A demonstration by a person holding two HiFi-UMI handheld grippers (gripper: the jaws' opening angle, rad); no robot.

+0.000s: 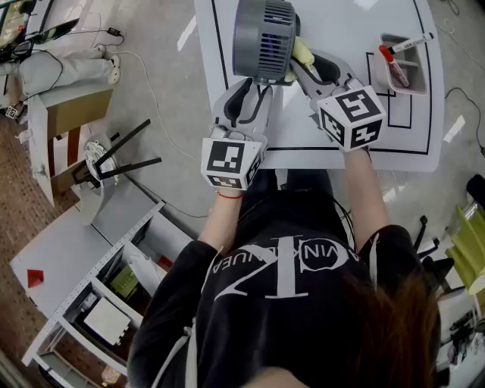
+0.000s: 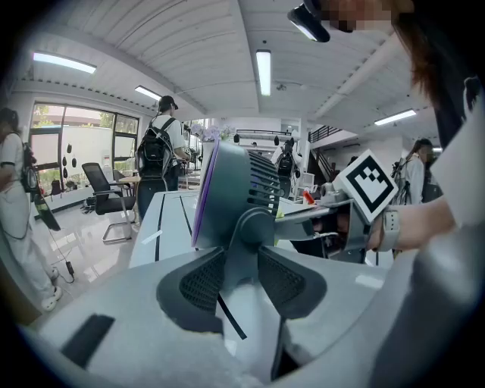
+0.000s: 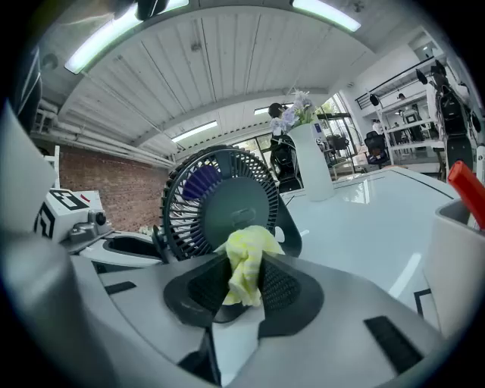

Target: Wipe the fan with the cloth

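Pressing too hard with the yellow cloth (image 3: 246, 256) pinched tight in your right gripper (image 3: 244, 284), at the grille of the fan (image 1: 263, 34) on the white desk (image 1: 341, 23), could snag a fold or twist the fan out of your left gripper (image 2: 242, 278), clamped on its stand.

Left gripper (image 1: 254, 89), right gripper (image 1: 303, 70): light grey shells, black mesh-textured pads (image 2: 203, 280). Cube (image 1: 231, 161) on each: white faces, black square markers. Black T-shirt (image 1: 280, 265), white lettering, short sleeves. Red cord (image 1: 229, 195) at left wrist; pale watch strap (image 2: 390, 227) at right.
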